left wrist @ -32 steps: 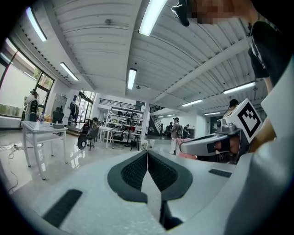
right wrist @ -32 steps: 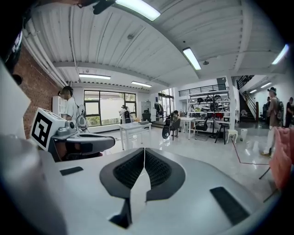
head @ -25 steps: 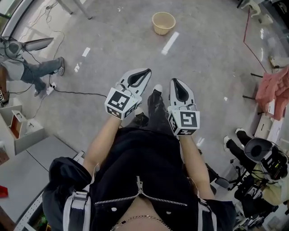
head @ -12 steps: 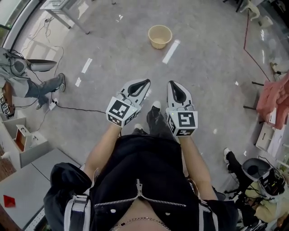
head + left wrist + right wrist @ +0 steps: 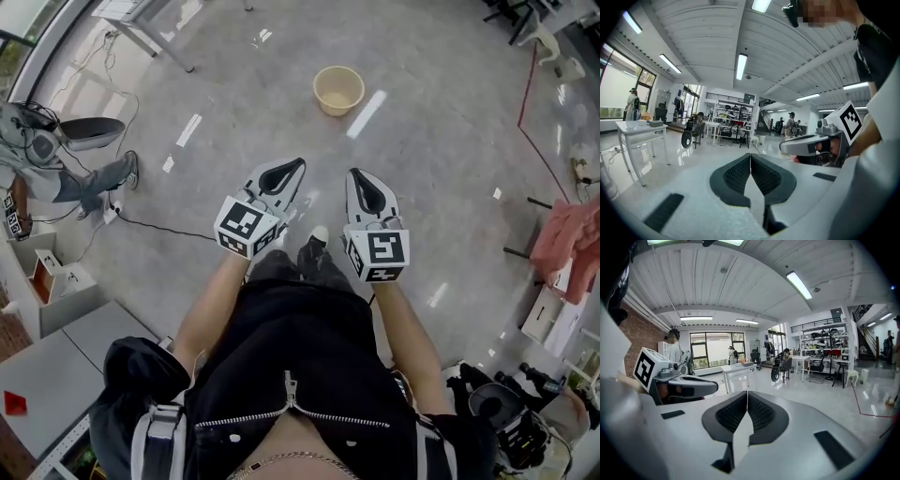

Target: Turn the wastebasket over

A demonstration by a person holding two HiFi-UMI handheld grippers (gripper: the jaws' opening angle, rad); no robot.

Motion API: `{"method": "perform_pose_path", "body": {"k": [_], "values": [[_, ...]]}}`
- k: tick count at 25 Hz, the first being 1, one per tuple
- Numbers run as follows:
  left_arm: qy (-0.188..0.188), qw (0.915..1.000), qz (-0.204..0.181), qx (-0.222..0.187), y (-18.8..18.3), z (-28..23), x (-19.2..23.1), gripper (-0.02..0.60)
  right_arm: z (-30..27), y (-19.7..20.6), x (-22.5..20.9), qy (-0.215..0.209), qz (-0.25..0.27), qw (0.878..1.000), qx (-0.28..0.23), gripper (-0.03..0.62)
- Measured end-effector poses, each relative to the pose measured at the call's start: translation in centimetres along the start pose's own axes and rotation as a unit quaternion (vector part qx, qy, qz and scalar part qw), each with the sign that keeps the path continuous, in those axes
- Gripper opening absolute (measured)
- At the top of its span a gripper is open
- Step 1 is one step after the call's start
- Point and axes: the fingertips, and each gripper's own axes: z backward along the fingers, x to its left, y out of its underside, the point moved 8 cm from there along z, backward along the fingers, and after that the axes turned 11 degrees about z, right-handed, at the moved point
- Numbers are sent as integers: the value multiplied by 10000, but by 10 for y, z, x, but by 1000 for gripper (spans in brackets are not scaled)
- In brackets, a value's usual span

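Note:
The wastebasket (image 5: 338, 90) is a beige round tub standing upright on the grey floor, mouth up, far ahead in the head view. Both grippers are held side by side in front of the person's body, pointing toward it and well short of it. The left gripper (image 5: 298, 162) is shut with nothing between its pads (image 5: 740, 173). The right gripper (image 5: 354, 173) is shut and empty too, its pads (image 5: 757, 411) closed together. Each gripper view shows the other gripper beside it: the right gripper (image 5: 806, 144) and the left gripper (image 5: 689, 383). I do not see the basket in the gripper views.
A white tape strip (image 5: 366, 114) lies on the floor beside the basket. A table (image 5: 141, 19) stands at the far left, a seated person (image 5: 56, 159) and a floor cable (image 5: 159, 225) at the left. Red cloth (image 5: 577, 234) hangs at the right.
The person has walked forward: the wastebasket sits lower and nearer in the head view. Both grippers stayed shut, side by side.

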Motion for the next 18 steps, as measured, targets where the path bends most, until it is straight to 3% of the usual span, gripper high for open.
{"method": "perform_pose_path", "body": {"k": [18], "values": [[142,9998,90,41,-18,-75,36,8,-39,15,-46,165,-213,9992,307,11]]}}
